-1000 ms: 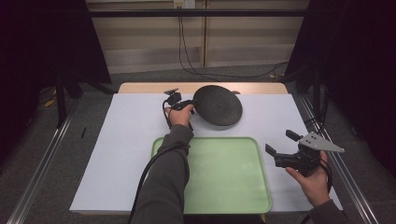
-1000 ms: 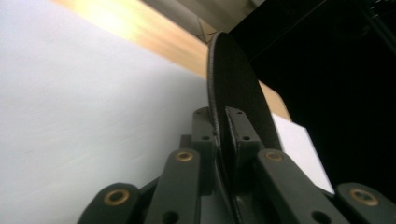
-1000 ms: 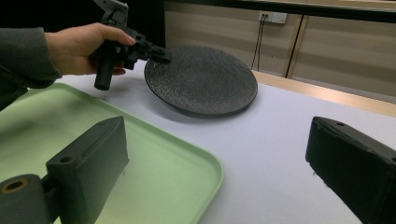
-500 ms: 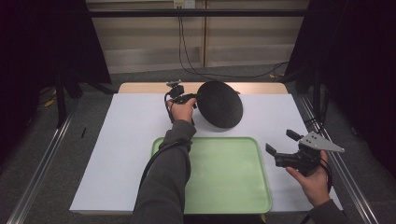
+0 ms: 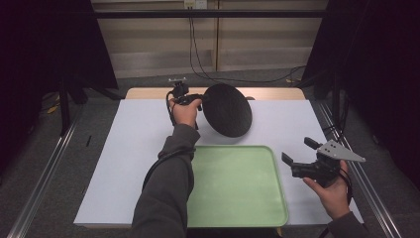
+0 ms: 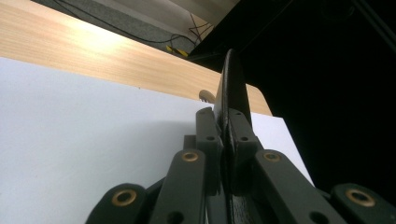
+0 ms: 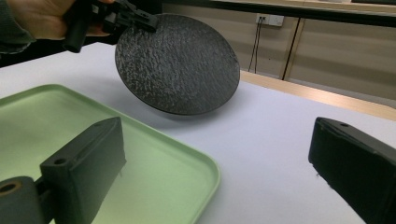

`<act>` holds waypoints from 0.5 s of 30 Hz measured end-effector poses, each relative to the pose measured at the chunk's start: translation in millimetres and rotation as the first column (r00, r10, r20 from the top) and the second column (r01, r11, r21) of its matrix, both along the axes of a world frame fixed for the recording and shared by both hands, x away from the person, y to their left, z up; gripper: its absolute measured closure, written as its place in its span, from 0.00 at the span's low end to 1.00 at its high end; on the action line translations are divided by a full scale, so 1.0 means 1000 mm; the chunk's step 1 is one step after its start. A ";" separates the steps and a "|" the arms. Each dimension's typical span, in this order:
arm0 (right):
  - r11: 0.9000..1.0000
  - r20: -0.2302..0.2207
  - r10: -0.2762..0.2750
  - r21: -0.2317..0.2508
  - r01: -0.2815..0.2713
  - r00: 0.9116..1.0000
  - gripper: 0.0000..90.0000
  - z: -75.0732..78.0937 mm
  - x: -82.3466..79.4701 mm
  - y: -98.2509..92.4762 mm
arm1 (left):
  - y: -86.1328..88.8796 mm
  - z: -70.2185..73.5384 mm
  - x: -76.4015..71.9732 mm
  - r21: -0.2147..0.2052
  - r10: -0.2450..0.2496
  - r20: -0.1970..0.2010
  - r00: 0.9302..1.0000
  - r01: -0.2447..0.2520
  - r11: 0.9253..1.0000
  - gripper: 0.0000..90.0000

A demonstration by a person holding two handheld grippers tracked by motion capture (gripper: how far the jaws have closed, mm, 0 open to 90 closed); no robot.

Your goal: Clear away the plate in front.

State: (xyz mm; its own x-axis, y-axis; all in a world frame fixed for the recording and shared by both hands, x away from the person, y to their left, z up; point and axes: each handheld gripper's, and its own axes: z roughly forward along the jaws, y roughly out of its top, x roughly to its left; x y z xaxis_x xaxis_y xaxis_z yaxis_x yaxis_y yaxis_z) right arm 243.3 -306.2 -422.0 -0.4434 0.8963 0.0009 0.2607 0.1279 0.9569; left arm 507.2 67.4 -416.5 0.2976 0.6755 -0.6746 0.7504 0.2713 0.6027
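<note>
The left gripper [image 5: 198, 100] is clamped on the rim of a round black plate [image 5: 229, 110] with a pebbled surface, holding it tilted steeply on edge above the far middle of the table [image 5: 124, 148], just beyond the far edge of the green tray [image 5: 237, 208]. In the left gripper view the two jaws press flat against either face of the plate's thin edge [image 6: 230, 88], which rises straight up between them; that pinch on the rim is what lets the plate hang clear of the white tabletop rather than lie on it. From the right gripper view the plate [image 7: 177, 63] leans with its textured face turned toward the near side, its lower edge casting a shadow on the table close to the tray's far right corner [image 7: 205, 172], so it looks lifted or only barely touching; I cannot tell which. The tilt probably comes from gripping at one side of the rim, so the free side sags. The right gripper [image 5: 303, 152] hovers at the right of the tray, near the table's right edge, with its jaws spread wide and nothing between them, apparently waiting in reserve. Judging by the layout, the tray is the likely place for the plate to go.
</note>
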 end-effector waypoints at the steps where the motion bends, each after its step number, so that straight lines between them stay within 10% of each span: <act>1: 1.000 0.004 0.002 0.002 -0.002 1.000 0.03 0.000 0.000 0.000 | 0.002 0.002 -0.001 -0.002 -0.002 0.000 1.000 0.002 1.000 0.95; 15: 1.000 0.019 -0.004 0.018 0.004 1.000 0.01 0.000 0.000 0.001 | 0.024 0.023 -0.020 0.007 -0.100 -0.008 0.995 0.100 0.995 0.96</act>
